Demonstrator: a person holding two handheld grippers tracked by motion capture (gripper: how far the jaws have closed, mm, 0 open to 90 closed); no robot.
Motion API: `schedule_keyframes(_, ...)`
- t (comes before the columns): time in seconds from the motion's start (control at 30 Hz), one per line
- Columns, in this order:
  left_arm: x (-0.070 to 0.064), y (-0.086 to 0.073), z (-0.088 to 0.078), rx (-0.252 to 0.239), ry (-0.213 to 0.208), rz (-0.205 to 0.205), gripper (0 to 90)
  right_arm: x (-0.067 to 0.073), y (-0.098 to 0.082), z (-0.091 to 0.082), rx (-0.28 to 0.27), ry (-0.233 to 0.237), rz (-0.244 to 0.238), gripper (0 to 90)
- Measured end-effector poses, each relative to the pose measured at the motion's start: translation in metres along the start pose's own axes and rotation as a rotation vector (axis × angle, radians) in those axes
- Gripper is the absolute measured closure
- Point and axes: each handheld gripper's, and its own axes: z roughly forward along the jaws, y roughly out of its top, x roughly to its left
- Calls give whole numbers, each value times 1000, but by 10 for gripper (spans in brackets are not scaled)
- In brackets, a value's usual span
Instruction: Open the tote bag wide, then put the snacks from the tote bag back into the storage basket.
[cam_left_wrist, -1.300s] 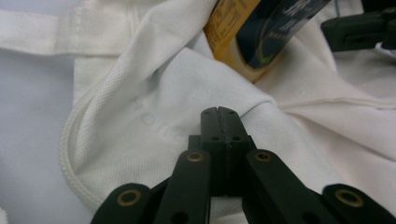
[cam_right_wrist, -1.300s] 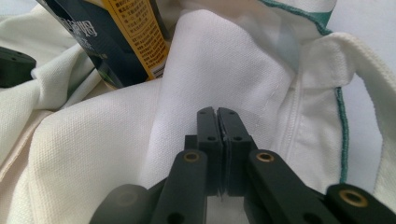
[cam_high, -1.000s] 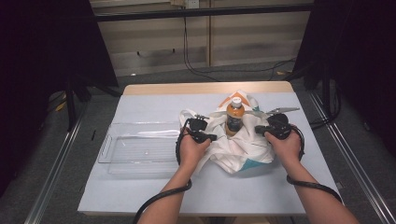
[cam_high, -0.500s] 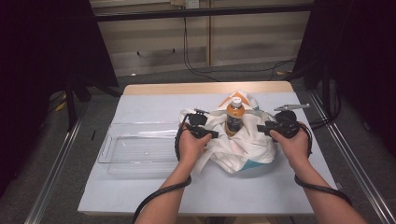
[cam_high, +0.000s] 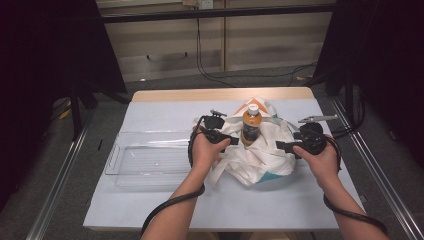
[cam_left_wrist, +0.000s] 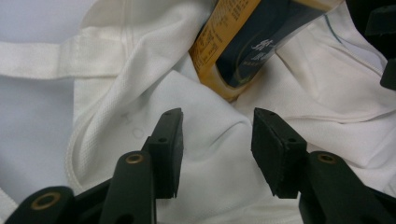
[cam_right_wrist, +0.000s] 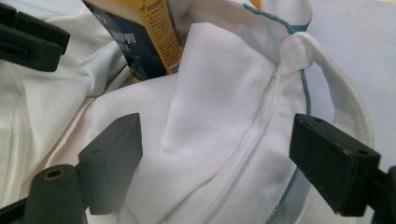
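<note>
1 bottle (cam_high: 251, 125), 1 white cloth bag (cam_high: 260, 155), 1 clear tray (cam_high: 150, 160), 2 grippers

Left gripper (cam_high: 234, 141) jaws just opening, right gripper (cam_high: 280, 145) apparently wider

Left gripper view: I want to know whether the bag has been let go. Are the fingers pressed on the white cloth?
No: the left gripper has its fingers apart, with the white bag lying loose behind the gap.

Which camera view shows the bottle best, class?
The high view: the bottle stands whole and upright, white cap on top, inside the white bag. The left gripper view and right gripper view show just a cropped stretch of its label.
</note>
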Motion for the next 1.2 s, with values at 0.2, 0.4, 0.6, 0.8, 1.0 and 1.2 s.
schedule_keyframes(0.2, -2, 6, -3, -12, -12, 8, 371, 2, -4, -6, -14, -11, -6, 96)
schedule_keyframes(0.4, -5, 12, -6, -11, -17, 24, 270, 6, -3, -8, -1, 14, -14, 65)
schedule_keyframes(0.6, -5, 15, -5, -25, -16, 46, 197, 3, -6, -10, -15, 24, 1, 43)
schedule_keyframes(0.8, -5, 19, -6, -45, -9, 42, 140, 2, -7, -11, -13, 36, 0, 31)
schedule_keyframes(1.0, -4, 25, -8, -32, -2, 60, 85, 2, -8, -11, 1, 36, -9, 32)
schedule_keyframes(1.2, -5, 29, -9, -33, -9, 64, 68, 0, -11, -8, 18, 58, -7, 42)
